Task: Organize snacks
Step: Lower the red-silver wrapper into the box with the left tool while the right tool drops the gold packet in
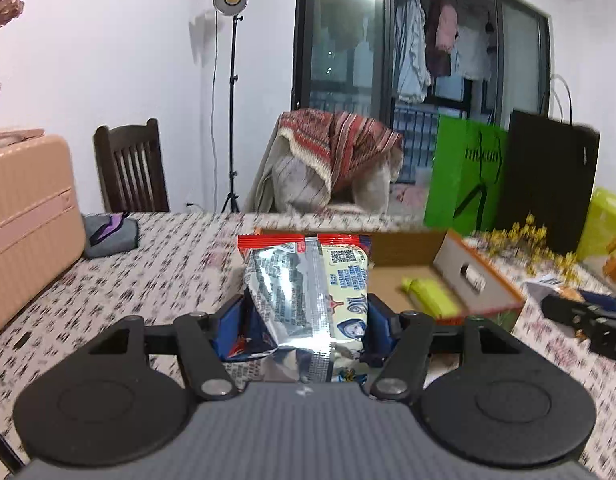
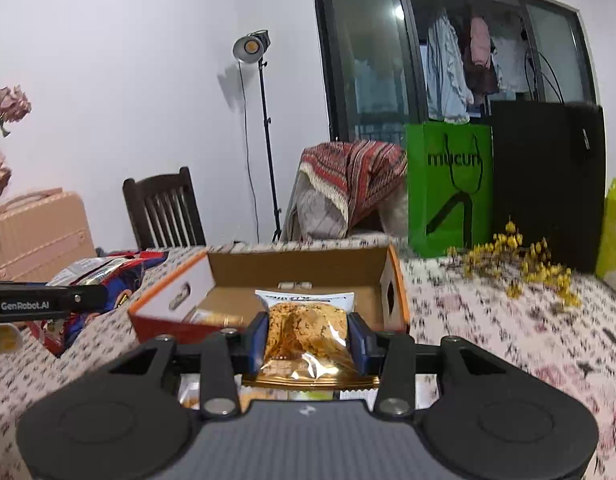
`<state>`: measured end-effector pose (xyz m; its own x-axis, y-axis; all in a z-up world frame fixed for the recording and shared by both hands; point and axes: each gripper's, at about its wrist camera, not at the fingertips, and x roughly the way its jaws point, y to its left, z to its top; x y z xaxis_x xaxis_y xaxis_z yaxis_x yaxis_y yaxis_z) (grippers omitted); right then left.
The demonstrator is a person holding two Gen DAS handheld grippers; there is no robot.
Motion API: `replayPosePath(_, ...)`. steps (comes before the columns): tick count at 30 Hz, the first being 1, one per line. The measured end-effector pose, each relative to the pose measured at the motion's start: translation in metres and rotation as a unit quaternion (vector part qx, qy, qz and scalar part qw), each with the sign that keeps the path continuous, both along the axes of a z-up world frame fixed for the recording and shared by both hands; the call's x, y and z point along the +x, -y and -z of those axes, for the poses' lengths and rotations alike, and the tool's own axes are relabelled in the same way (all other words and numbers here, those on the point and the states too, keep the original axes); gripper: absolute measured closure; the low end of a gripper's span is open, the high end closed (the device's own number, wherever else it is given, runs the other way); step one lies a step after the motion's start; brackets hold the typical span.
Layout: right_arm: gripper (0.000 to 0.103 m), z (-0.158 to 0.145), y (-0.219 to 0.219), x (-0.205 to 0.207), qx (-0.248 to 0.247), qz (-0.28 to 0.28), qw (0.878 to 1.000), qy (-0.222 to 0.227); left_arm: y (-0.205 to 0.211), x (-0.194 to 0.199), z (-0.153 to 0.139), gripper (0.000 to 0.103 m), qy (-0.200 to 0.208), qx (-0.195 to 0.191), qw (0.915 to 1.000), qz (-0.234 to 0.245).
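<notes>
We are partway through. Our left hand-held gripper [image 1: 306, 320] is clamped on a silver-backed snack packet [image 1: 304, 292], held above the desk [image 1: 168, 256] just short of the open cardboard box [image 1: 479, 280]. Our right hand-held gripper [image 2: 308, 340] pinches a clear packet of golden-brown snack [image 2: 306, 328] right in front of the same box [image 2: 300, 268]. Inside the box we already see a yellow-green packet [image 1: 431, 296] and another gold-toned one [image 2: 216, 317]. More snack bags [image 2: 104, 276] lie on the desk to its left, so we judge several still need packing.
</notes>
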<state>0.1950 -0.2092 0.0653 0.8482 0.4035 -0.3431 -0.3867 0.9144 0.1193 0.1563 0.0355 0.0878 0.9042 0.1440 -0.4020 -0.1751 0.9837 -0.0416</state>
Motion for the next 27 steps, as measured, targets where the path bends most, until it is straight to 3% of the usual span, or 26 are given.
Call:
replayPosePath(6,0.062,-0.018,-0.016,0.04,0.003,0.01,1.0,0.003,0.004,0.035,-0.021,0.038,0.021,-0.01,0.9997,0.003)
replayPosePath(12,0.062,-0.02,-0.039,0.087,0.006,0.02,1.0,-0.013,0.006,0.079,-0.022,0.038,0.018,-0.019,0.9997,-0.002)
replayPosePath(18,0.062,0.002,-0.051,0.133,0.016,0.035,0.998,-0.048,-0.004,0.12,0.001,0.038,0.007,-0.027,0.9991,-0.031)
replayPosePath(22,0.062,0.026,-0.042,0.141,0.047,0.017,0.998,-0.037,-0.013,0.133,0.029,0.038,-0.003,-0.021,0.9991,-0.037)
replayPosePath(27,0.062,0.037,-0.049,0.148,0.019,0.019,0.998,-0.049,-0.017,0.142,0.042,0.038,-0.01,-0.018,0.9993,-0.03)
